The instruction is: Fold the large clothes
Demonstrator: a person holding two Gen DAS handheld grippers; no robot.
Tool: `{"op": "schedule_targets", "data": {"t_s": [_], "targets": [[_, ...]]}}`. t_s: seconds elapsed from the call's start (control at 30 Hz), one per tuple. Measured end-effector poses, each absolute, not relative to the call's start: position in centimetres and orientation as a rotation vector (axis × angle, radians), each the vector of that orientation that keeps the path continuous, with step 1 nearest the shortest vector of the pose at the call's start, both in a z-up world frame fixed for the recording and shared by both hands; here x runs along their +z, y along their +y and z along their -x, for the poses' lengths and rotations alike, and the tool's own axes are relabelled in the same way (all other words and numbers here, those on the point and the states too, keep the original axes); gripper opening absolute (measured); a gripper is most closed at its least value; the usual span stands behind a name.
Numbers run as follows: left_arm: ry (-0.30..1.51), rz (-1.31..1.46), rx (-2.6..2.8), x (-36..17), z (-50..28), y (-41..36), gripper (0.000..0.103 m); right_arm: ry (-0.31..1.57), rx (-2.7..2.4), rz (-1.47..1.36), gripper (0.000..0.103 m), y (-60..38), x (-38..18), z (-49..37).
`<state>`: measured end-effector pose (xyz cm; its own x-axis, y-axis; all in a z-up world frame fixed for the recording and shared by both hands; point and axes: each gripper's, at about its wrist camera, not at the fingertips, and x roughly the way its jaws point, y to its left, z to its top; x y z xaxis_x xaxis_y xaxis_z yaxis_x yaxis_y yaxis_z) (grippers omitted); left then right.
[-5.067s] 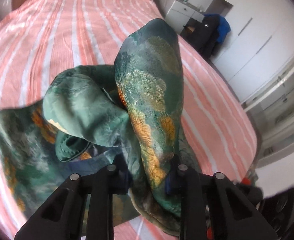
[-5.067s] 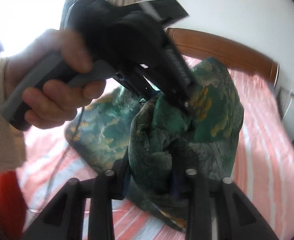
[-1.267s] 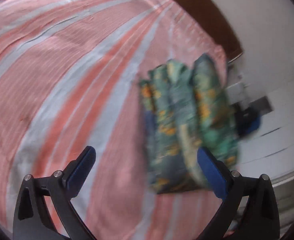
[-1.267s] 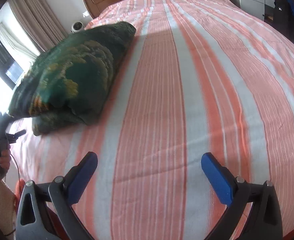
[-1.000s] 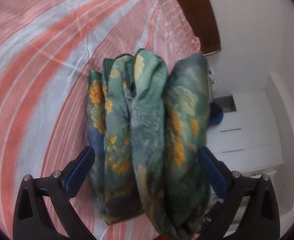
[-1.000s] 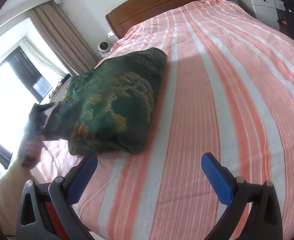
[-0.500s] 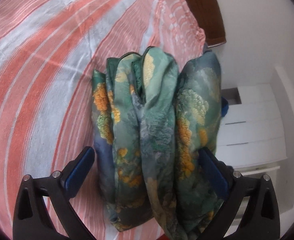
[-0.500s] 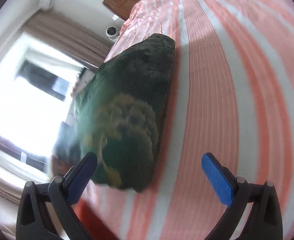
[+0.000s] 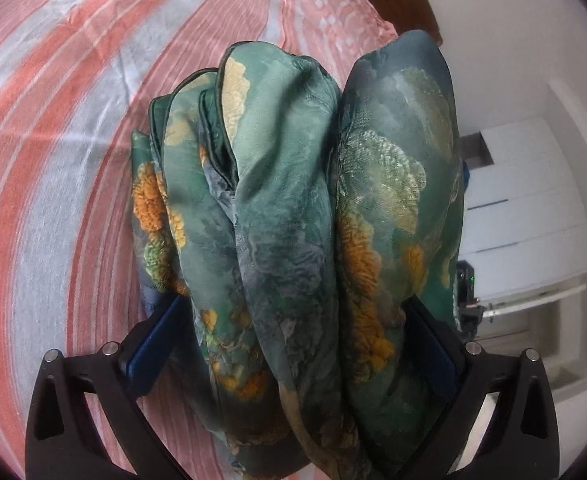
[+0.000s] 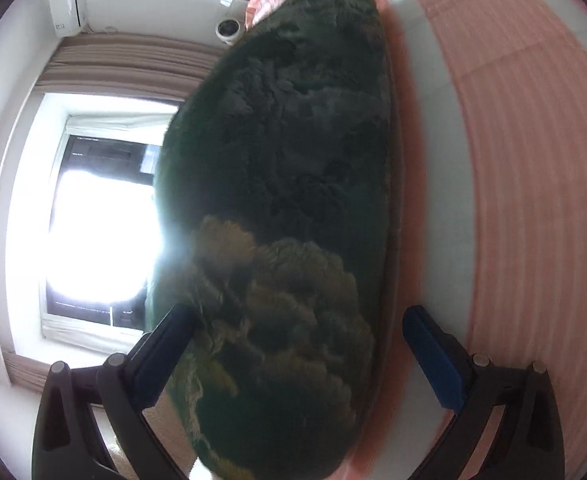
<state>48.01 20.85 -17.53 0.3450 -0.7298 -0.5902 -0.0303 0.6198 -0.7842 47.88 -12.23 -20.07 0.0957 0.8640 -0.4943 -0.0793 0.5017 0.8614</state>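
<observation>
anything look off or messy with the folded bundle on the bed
Nothing is spilled or damaged. The folded green garment lies on the striped bed sheet in uneven, bulging layers. The left gripper straddles its end, and the right gripper straddles the bundle with its fingers spread.

The green garment (satiny, with orange and pale floral patches) lies folded into a thick, rounded bundle of stacked layers on the striped bed.

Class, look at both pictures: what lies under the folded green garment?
The folded green garment rests on the striped bedsheet, whose pink and white stripes show beside it. The sheet directly beneath the bundle is covered.
</observation>
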Motion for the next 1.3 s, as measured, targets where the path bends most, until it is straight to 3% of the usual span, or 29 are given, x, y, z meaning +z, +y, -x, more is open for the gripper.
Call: {"op": "schedule_targets", "data": {"t_s": [0.07,0.1,0.13,0.23,0.33,0.47,0.67,0.77,0.93,1.0,1.07,1.17,1.3], "targets": [[1.170,0.764,-0.482,-17.6,-48.5,20.2,0.103,1.304,0.833,-0.759,0.098,-10.8,-19.9,-48.8],[1.184,0.731,-0.448,-17.3,-48.7,19.6,0.092,1.309,0.808,-0.675,0.095,-9.8,-19.3,-49.1],[1.188,0.674,-0.411,-16.7,-48.7,19.1,0.067,1.310,0.774,-0.563,0.090,-8.6,-18.5,-49.2],[1.161,0.529,-0.328,-13.7,-48.6,17.1,0.049,1.279,0.687,-0.297,0.081,-5.6,-15.6,-48.2],[1.104,0.334,-0.280,-10.1,-47.9,14.1,0.040,1.169,0.647,-0.029,0.077,-2.1,-12.8,-45.8],[1.011,0.278,-0.333,-5.2,-47.7,11.6,0.037,1.008,0.641,0.179,0.072,1.6,-9.3,-42.1],[1.009,0.313,-0.355,-4.1,-51.1,11.1,0.037,0.886,0.620,0.182,0.071,2.2,-5.3,-42.3],[1.050,0.344,-0.369,-5.9,-51.7,12.0,0.045,0.943,0.628,0.151,0.071,1.7,-6.4,-43.7],[1.139,0.401,-0.387,-10.1,-53.1,13.4,0.088,1.111,0.658,-0.178,0.076,-3.5,-12.5,-47.8],[1.170,0.422,-0.380,-11.0,-53.7,14.5,0.099,1.154,0.673,-0.307,0.081,-5.6,-14.4,-48.7],[1.191,0.435,-0.390,-11.4,-53.9,15.2,0.100,1.143,0.679,-0.325,0.096,-6.1,-14.8,-48.6],[1.174,0.450,-0.399,-11.8,-53.7,16.0,0.103,1.149,0.687,-0.305,0.102,-5.5,-14.4,-48.9],[1.154,0.547,-0.420,-13.6,-52.9,17.7,0.103,1.165,0.680,-0.285,0.103,-7.1,-13.5,-50.2]]}}
